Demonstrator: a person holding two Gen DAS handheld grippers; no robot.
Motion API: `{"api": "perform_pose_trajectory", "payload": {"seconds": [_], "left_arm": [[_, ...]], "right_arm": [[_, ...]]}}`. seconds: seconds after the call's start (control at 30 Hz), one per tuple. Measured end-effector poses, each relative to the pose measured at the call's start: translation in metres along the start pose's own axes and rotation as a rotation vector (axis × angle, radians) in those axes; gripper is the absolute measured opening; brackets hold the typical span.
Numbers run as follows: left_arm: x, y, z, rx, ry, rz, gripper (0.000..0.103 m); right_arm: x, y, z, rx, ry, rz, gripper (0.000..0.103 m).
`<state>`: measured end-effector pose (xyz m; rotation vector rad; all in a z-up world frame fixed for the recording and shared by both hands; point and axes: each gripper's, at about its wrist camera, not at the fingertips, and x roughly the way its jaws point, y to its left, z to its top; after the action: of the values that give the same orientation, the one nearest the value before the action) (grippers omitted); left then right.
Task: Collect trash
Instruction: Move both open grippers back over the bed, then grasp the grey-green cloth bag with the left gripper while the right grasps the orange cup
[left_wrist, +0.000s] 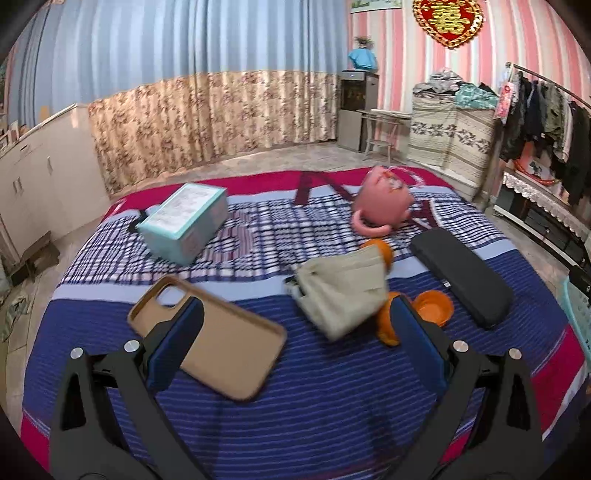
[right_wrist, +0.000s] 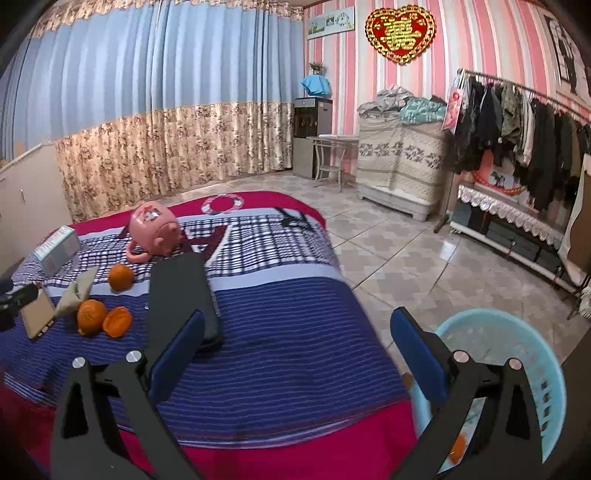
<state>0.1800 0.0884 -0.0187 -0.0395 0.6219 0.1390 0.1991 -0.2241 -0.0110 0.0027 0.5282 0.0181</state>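
A crumpled beige plastic bag (left_wrist: 343, 291) lies on the bed among orange peel pieces (left_wrist: 432, 306) and an orange (left_wrist: 380, 249). My left gripper (left_wrist: 295, 332) is open and empty above the bed, just short of the bag. In the right wrist view the bag (right_wrist: 75, 291), an orange (right_wrist: 121, 277) and peel pieces (right_wrist: 117, 322) lie at the left. My right gripper (right_wrist: 297, 347) is open and empty over the bed's right edge, next to a light blue basket (right_wrist: 517, 343) with an orange scrap (right_wrist: 457, 448) inside.
On the striped bedspread (left_wrist: 314, 406) lie a tan phone case (left_wrist: 214, 343), a teal box (left_wrist: 184, 221), a pink toy teapot (left_wrist: 384, 203) and a black flat case (left_wrist: 461, 277). A clothes rack (right_wrist: 517, 122) and covered cabinet (right_wrist: 399, 162) stand beyond the tiled floor.
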Motion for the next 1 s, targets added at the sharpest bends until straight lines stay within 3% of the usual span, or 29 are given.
{"api": "perform_pose_trajectory", "payload": {"seconds": [0.27,0.47,0.87,0.93,1.0], "left_arm": [[0.007,0.031,-0.014,-0.033,0.047,0.033,0.097],[0.024,0.035,-0.021,-0.062,0.091,0.008,0.097],[0.055,-0.024,0.010,0.024,0.114,-0.110,0.096],[0.064,-0.033,0.011,0.045,0.134,-0.124,0.089],[0.074,-0.036,0.008,0.054,0.173,-0.159,0.073]], "right_arm": [[0.012,0.028,-0.005,-0.041,0.026,0.026,0.098],[0.021,0.048,-0.008,-0.073,0.047,0.049,0.098],[0.032,0.062,-0.010,-0.091,0.069,0.043,0.098],[0.033,0.064,-0.010,-0.096,0.071,0.040,0.098],[0.034,0.066,-0.010,-0.095,0.072,0.043,0.098]]}}
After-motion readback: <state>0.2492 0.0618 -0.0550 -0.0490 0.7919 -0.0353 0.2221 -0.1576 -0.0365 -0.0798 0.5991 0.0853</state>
